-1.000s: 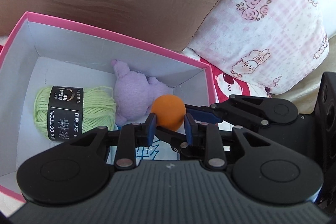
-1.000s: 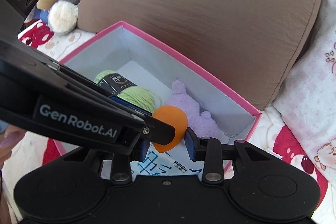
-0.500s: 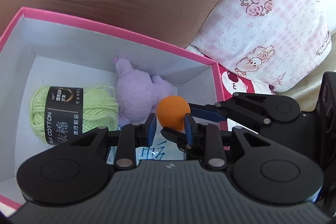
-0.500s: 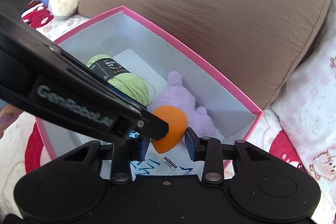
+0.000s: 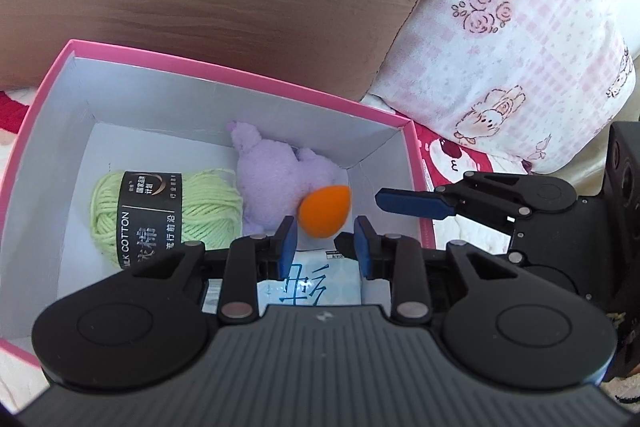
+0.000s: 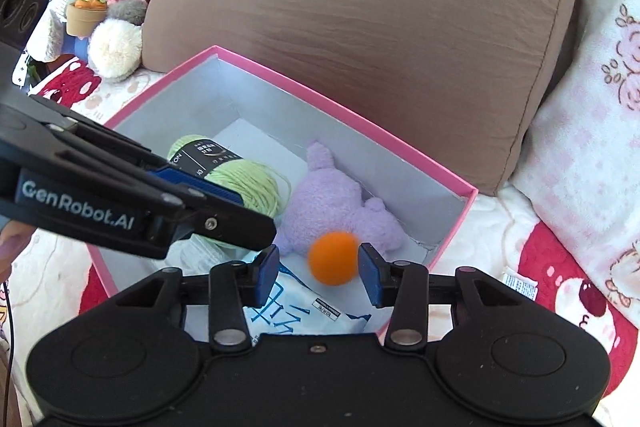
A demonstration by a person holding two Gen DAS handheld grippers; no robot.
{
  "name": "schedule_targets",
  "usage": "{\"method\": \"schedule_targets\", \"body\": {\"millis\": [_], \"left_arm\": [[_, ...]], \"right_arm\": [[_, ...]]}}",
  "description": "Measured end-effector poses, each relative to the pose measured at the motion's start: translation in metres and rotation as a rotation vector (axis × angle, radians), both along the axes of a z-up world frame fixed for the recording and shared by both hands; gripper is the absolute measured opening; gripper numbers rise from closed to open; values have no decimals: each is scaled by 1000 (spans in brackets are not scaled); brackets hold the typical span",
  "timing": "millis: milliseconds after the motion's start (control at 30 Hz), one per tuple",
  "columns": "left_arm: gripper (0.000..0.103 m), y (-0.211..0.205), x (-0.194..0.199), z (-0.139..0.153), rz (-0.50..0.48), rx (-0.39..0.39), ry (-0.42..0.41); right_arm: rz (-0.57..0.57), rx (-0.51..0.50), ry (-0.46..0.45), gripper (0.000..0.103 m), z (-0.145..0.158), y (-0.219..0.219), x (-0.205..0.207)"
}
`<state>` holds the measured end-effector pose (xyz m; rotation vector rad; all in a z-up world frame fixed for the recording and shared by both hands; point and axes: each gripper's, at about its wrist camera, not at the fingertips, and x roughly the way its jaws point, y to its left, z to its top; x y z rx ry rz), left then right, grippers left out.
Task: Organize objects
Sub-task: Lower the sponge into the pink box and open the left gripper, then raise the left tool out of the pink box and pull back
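Both grippers just let go: the right gripper (image 6: 318,273) has its jaws freshly spread, the orange sponge (image 6: 334,257) blurred and loose between the pads, apparently dropping. The left gripper (image 5: 325,242) also parted a little, pinching nothing. The sponge sits low in the pink box (image 5: 224,67), against the purple plush (image 5: 280,183), beside the green yarn (image 5: 212,211) (over a white packet (image 6: 296,311)). This item looks placed.

Left wrist view from close above, looking steeply down past its own hand-held gripper (image 5: 325,241) into the pink box (image 5: 256,83), right wrist view likewise close and downward (image 6: 318,273), both sharing box interior and brown cushion (image 6: 360,27) behind.
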<state>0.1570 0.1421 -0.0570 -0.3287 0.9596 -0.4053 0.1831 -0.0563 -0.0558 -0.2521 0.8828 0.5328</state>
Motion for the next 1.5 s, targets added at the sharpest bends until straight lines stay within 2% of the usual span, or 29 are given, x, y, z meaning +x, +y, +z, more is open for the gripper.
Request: {"method": "schedule_targets", "body": {"millis": [100,433,633,967,1167,1267,1500], "left_arm": [[31,-1,-8,8,-4,16,-1],[40,-2,-54,54,-28,167,-31],[44,4,-87,83,-42,174,-61],[48,10,-136,119,-59,199,-88],[50,6,-162,130,-78,206,-92],[50,1,-171,135,-94,183,-99],[55,-21,-190,135,-140,219,-86]], "right_arm": [[-16,42,23,49,6,-6,-4],[-51,113,24,49,47,-29,-42],[-40,147,-3,49,77,-34,-72],[35,127,-43,50,116,-25,-126],[78,87,-31,53,128,-23,-157],[88,88,-24,53,131,-28,-170],[107,71,-24,66,131,-44,-194]]}}
